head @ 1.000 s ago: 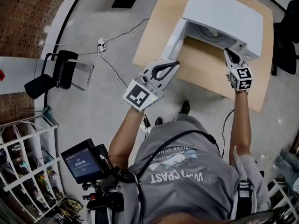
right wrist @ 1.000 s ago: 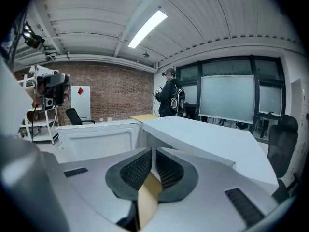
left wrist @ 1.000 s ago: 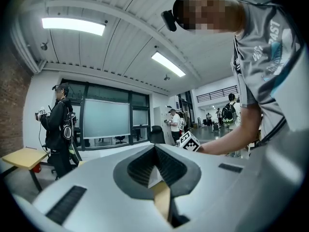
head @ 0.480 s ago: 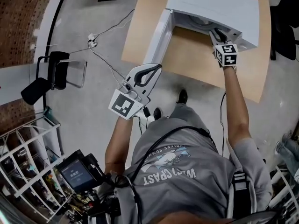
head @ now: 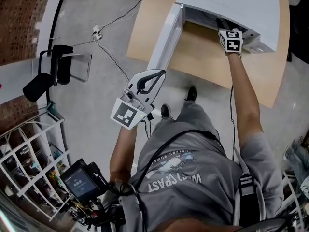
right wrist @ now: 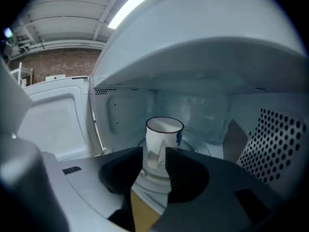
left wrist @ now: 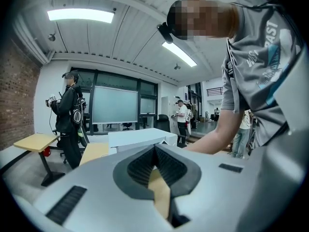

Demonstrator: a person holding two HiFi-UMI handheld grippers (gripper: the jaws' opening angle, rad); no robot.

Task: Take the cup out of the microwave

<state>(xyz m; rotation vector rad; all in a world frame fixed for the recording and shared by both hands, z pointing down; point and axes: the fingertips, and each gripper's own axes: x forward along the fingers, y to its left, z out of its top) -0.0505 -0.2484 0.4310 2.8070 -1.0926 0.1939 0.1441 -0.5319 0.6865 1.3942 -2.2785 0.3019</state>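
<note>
A white cup (right wrist: 163,141) with a blue mark stands upright on the glass turntable (right wrist: 205,149) inside the white microwave (head: 231,4), its handle turned toward me. My right gripper (right wrist: 154,154) reaches into the oven's mouth and its jaws have just been opening. The cup sits just past the fingertips, in line with the gap, and the pads do not press on it. In the head view the right gripper (head: 223,24) is at the cavity's front edge. My left gripper (head: 161,73) hangs shut and holds nothing, off the table's near-left corner; its closed tips (left wrist: 154,147) point across the room.
The microwave door (head: 166,35) swings open to the left over the wooden table (head: 203,57). A black chair (head: 58,71) and cables (head: 104,37) lie on the floor at left, with a white rack (head: 24,153) beyond. People (left wrist: 67,115) stand in the background.
The right gripper has gone from in front of the microwave forward into its opening, and its jaws have parted. The left gripper has sunk a little and drawn back from the table.
</note>
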